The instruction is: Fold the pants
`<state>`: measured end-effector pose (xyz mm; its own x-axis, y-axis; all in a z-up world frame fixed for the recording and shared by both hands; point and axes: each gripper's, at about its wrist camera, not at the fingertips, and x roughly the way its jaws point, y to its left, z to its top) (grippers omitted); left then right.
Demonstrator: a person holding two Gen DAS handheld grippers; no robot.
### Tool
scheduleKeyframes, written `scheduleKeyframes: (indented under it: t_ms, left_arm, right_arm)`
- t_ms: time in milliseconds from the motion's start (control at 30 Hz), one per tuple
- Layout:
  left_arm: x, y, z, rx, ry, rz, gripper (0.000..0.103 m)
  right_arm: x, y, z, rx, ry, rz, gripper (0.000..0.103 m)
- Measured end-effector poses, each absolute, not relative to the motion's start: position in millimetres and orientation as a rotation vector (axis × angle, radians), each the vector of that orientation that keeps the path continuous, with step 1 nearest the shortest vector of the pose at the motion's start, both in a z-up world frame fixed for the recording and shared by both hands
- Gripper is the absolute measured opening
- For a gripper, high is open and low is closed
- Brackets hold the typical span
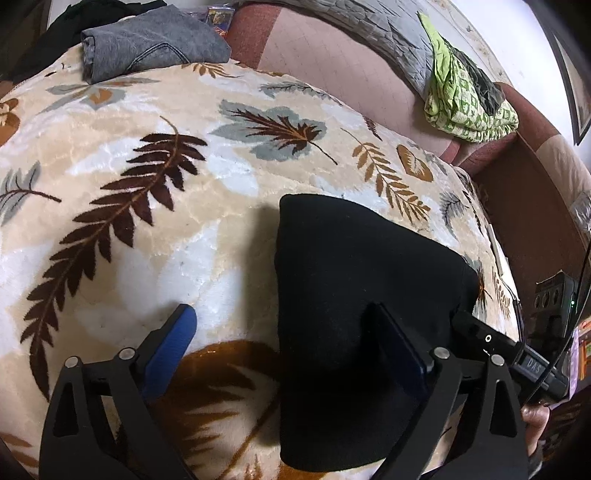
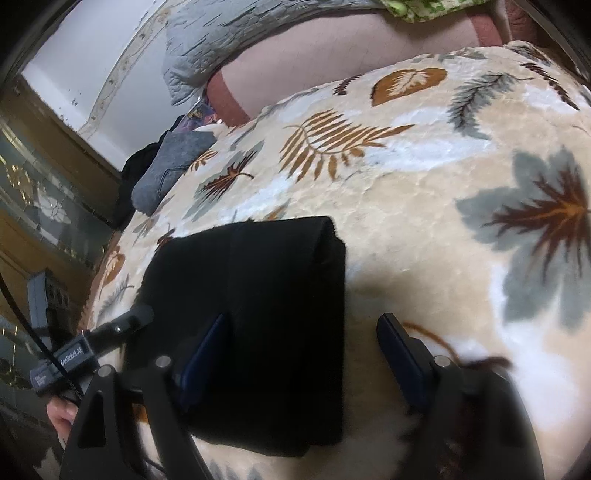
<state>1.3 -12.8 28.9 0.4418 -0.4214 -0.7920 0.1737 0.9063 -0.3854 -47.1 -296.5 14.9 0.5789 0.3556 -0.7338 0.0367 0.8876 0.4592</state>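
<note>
The black pants (image 1: 354, 302) lie folded into a compact block on the leaf-patterned blanket (image 1: 147, 206). My left gripper (image 1: 288, 332) is open just above the blanket, its right finger over the pants' near part and its left finger over bare blanket. In the right wrist view the folded pants (image 2: 266, 302) lie low and left of centre. My right gripper (image 2: 306, 343) is open, its left finger over the pants and its right finger over the blanket (image 2: 424, 206). Neither gripper holds fabric. The other gripper's body (image 2: 70, 354) shows at the left edge.
Folded grey jeans (image 1: 147, 40) lie at the blanket's far left corner beside dark clothing. A green patterned cloth (image 1: 465, 99) and a grey quilt (image 1: 369, 26) lie on the pink mattress behind. A dark device (image 1: 554, 295) stands off the bed's right edge.
</note>
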Motion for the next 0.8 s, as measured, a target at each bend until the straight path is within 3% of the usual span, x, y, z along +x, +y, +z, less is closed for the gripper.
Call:
scheduleKeyframes:
  t_ms: [167, 333, 700, 767, 800]
  left_arm:
    - [2.0, -13.2, 28.0, -0.262, 1.051, -0.375, 0.101]
    - [-0.7, -11.3, 30.9, -0.29, 1.046, -0.437, 0.101]
    - [2.0, -32.3, 25.2, -0.203, 1.064, -0.451, 0.103]
    - [0.9, -36.4, 24.7, -0.188, 1.06, -0.459, 0.103]
    - [0.3, -37.8, 24.6, -0.182, 1.06, -0.46, 0.103]
  right_arm:
    - [-46.0, -296.6, 10.7, 0.466, 0.938, 0.205, 0.089]
    - [-45.5, -287.7, 7.1, 0.419, 0.938, 0.238, 0.103]
    - [-46.9, -282.9, 6.5, 0.373, 0.925, 0.239, 0.103]
    - [-49.0, -281.0, 7.8, 0.382, 0.909, 0.248, 0.094]
    - [-50.3, -279.8, 8.5, 0.398, 0.901, 0.275, 0.074]
